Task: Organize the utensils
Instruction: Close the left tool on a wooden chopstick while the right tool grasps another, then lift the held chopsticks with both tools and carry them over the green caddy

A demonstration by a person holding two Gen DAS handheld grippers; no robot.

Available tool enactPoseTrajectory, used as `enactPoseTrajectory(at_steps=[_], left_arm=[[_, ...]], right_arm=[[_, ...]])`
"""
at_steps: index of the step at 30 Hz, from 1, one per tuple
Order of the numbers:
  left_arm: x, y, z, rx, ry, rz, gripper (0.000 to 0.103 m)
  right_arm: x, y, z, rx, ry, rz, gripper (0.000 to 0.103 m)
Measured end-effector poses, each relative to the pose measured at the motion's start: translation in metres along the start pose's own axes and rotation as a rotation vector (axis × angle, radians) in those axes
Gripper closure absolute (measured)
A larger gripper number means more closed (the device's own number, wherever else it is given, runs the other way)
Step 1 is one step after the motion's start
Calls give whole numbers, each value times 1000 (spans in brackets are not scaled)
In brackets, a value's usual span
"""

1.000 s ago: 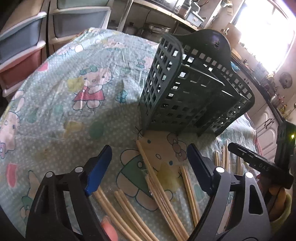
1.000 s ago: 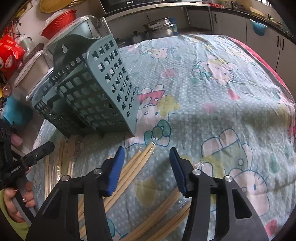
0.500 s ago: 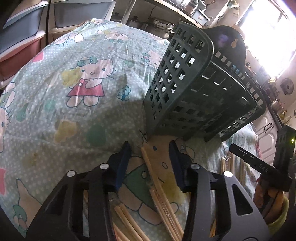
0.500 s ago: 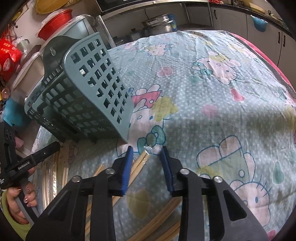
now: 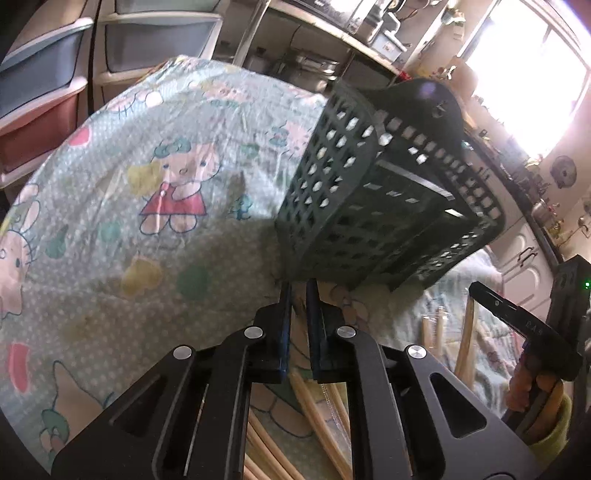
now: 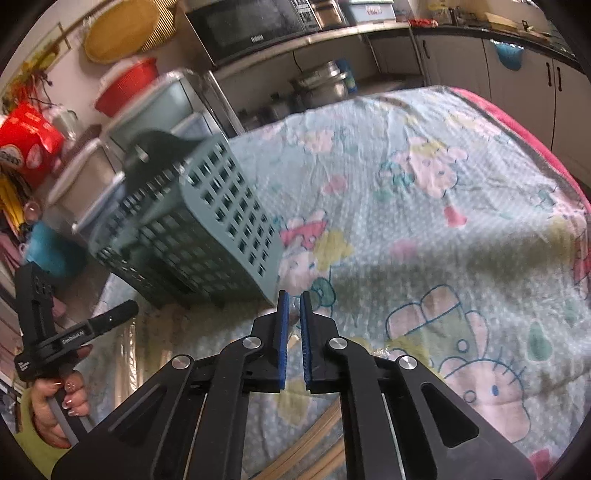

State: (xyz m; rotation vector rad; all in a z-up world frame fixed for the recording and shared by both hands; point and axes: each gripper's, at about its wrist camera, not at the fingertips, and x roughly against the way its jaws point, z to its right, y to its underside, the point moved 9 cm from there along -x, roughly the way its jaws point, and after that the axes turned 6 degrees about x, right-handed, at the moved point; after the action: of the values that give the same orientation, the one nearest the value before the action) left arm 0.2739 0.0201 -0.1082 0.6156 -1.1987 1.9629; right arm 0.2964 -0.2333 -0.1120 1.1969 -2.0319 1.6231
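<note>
Left gripper [image 5: 298, 295]: jaws drawn nearly together, clamped on a wooden chopstick [image 5: 308, 391] whose shaft runs back beneath the fingers. Right gripper [image 6: 291, 308]: blue pads likewise pinched on the wrapped tip of a chopstick pair [image 6: 314, 435]. Both tips sit just near the base of the green perforated utensil basket [image 5: 373, 206], upright on the cartoon-print tablecloth [image 5: 155, 206]. Loose chopsticks [image 5: 465, 339] at right appear only in the left wrist view; the microwave [image 6: 255, 27] only in the right.

I see pale wooden chopsticks [image 5: 314, 402] on printed cloth [image 5: 155, 229] under glossy clear film, beside a matt perforated plastic basket [image 5: 373, 206].
</note>
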Motion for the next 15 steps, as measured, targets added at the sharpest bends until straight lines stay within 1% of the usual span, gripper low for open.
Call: enactPoseTrajectory(at_steps=[6,10,15], left_arm=[[29,-7,20,-32,44,47,99],[49,-12,37,-54,73,79,99],[74,-21,60,-94,121,138,99]], right_arm=[[32,-9,-16,34,-33,82,97],[57,-17,-33,88,-42,142,98],[81,-29,-53,154,-53,203,98]])
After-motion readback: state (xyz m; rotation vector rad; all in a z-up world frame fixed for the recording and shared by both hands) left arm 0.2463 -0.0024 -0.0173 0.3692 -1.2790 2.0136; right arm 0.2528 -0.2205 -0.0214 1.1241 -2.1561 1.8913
